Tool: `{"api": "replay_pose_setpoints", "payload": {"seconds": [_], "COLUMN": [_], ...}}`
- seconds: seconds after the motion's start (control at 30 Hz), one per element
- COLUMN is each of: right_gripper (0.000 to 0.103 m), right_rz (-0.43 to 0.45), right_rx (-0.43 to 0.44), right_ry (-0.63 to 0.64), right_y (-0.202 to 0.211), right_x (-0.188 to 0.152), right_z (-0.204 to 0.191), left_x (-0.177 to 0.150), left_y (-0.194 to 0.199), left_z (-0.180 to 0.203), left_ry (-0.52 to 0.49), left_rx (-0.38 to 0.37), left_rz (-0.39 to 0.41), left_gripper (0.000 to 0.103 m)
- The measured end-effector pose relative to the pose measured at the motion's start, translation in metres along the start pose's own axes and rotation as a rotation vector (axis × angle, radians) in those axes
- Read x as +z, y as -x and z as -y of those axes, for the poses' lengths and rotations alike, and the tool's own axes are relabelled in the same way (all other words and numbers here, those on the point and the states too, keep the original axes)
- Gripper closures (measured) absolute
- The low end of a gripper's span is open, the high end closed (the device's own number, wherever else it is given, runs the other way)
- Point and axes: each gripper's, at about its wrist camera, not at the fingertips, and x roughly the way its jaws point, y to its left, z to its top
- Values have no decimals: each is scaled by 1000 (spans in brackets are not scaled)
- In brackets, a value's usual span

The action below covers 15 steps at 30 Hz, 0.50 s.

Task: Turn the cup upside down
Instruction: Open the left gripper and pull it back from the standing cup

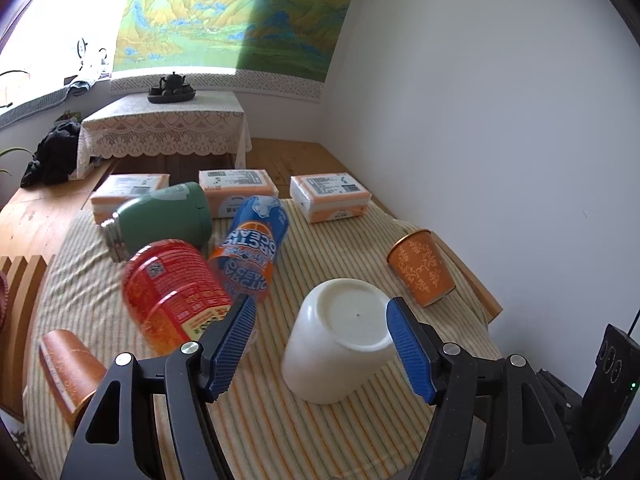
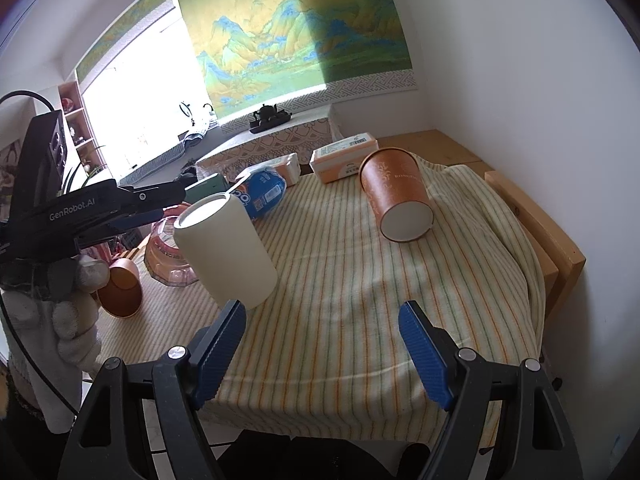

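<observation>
A white cup [image 1: 340,344] stands upside down on the striped cloth, its base facing up. It also shows in the right wrist view [image 2: 228,252]. My left gripper [image 1: 320,344] is open with its blue pads on either side of the cup's base, not pressing it. It also shows from the side in the right wrist view [image 2: 132,206], above the cup. My right gripper [image 2: 322,348] is open and empty over the front of the cloth, right of the cup.
Striped cloth [image 2: 360,280] covers a wooden table. An orange paper cup [image 2: 396,200] lies on its side. A red can [image 1: 172,288], blue can [image 1: 250,244], green flask [image 1: 168,216], patterned orange cup [image 1: 420,268] and tissue packs [image 1: 328,196] lie behind. A pink glass bowl [image 2: 168,252] sits left.
</observation>
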Motion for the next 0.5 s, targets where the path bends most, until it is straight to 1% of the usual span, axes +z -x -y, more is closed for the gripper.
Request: {"api": "replay_pose_setpoints", "payload": {"seconds": [0.1, 0.3, 0.37, 0.5], "right_gripper": [28, 28, 28, 28], "right_rz": [4, 16, 25, 54], "right_rx": [8, 29, 31, 21], "right_ry": [13, 39, 56, 93], "right_y": [0, 0, 2, 6], "right_x": [2, 6, 8, 10], "right_z": [-9, -28, -38, -56], "left_x": [-4, -15, -20, -31], "left_y": [14, 43, 54, 77], "left_z": [-5, -17, -21, -26], "left_ry": [-4, -13, -24, -39], "left_rx": [20, 86, 118, 183], "left_rz": [17, 60, 81, 130], "left_gripper": [29, 28, 22, 19]}}
